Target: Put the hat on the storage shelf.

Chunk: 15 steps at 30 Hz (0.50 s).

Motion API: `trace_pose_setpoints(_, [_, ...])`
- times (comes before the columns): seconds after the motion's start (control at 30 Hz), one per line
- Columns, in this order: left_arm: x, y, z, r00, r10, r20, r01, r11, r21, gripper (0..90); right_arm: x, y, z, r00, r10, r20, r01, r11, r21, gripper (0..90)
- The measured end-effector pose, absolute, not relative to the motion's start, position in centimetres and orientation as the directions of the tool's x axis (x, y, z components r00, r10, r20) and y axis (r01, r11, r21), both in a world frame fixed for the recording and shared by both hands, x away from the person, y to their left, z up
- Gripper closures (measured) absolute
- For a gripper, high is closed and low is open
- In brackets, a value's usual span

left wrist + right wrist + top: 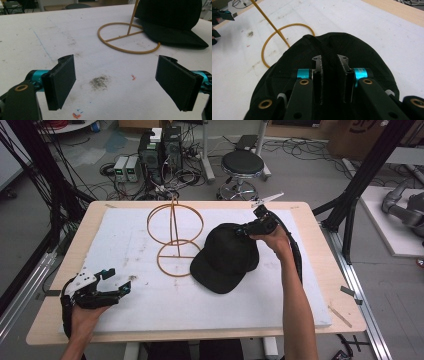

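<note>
A black cap [225,257] lies on the white pad, brim toward the near side. My right gripper [239,231] comes in from the cap's far right and is shut on a fold of the crown; in the right gripper view the jaws [330,60] pinch black fabric of the cap [342,42] between their pads. An orange wire stand [175,227], ring base and upright ring, stands just left of the cap and touches its edge. My left gripper [116,281] rests at the pad's near left, open, and its jaws [116,77] are wide apart over bare pad. The stand base [128,37] and cap [172,22] lie ahead of it.
The white pad [150,300] covers most of the wooden table [325,265]. Beyond the far edge stand a black stool [242,165] and computer boxes [160,150] among floor cables. A black frame post [360,185] rises at the right. Smudges mark the pad near the left gripper.
</note>
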<state>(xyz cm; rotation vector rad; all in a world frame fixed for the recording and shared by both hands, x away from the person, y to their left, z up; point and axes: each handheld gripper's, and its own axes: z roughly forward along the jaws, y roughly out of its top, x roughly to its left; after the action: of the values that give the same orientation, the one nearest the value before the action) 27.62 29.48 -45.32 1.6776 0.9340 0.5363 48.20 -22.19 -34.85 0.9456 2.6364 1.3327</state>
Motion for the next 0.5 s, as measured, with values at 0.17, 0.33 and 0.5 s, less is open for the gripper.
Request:
trace_pose_setpoints(0.17, [27.6,29.5,-45.3,0.587,0.802,-0.108,0.311,-0.1,0.945,16.4,47.6,-22.2,-34.2,-0.812,0.541,0.219,0.5,0.449,0.74,78.1])
trace_pose_setpoints(0.33, [27.6,29.5,-45.3,0.587,0.803,-0.107,0.31,-0.101,0.945,16.4,46.5,-22.3,-33.2,-0.813,0.547,0.198,0.485,0.449,0.75,78.3])
trace_pose_setpoints(0.5, [27.6,29.5,-45.3,0.587,0.802,-0.107,0.309,-0.1,0.946,16.4,45.7,-22.4,-32.3,-0.817,0.544,0.192,0.47,0.435,0.768,78.4])
